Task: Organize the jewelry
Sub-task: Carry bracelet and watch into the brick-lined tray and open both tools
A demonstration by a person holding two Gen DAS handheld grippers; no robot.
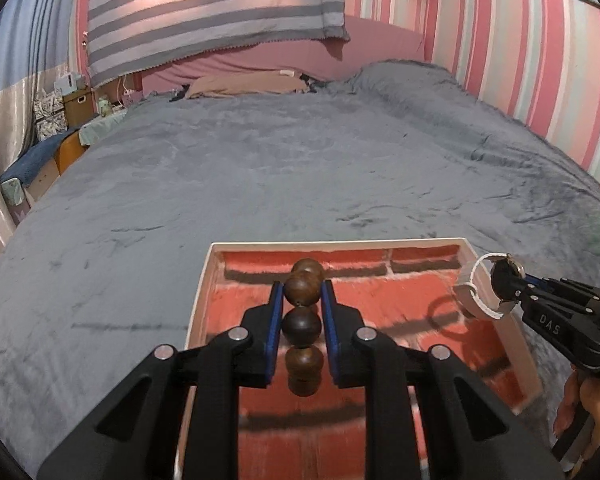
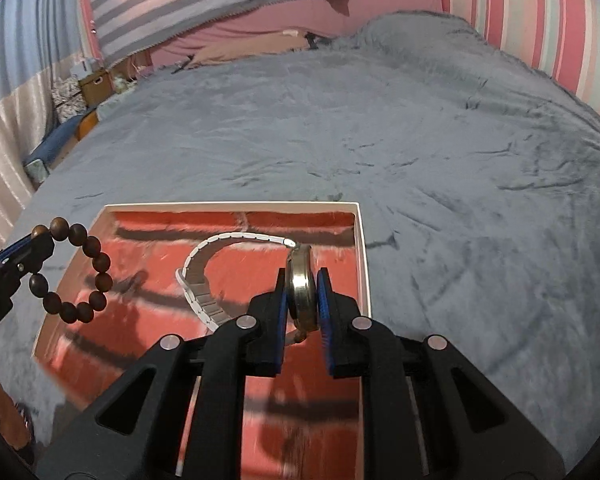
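Bracelet of round dark wooden beads (image 1: 302, 322), loose and swingy, clamped in left gripper (image 1: 302, 300); right gripper (image 2: 302, 294) pinches heavy slippery steel-cased watch with white link band (image 2: 300, 280) by its case, over red-lined white tray (image 2: 362, 256).

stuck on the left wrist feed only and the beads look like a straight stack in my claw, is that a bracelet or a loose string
Observer: A closed loop. The right wrist view shows the wooden bead bracelet as a full ring hanging from the left claw.
Operator: ok and the thing in the other claw, i just see a white band
Observer: It is a wristwatch. The right claw grips its round metal case edge-on, pads on both faces.
Operator: is the band dragging in the tray
Observer: The white link band curves out left of the case above the red-lined tray; whether it touches the lining I cannot tell.
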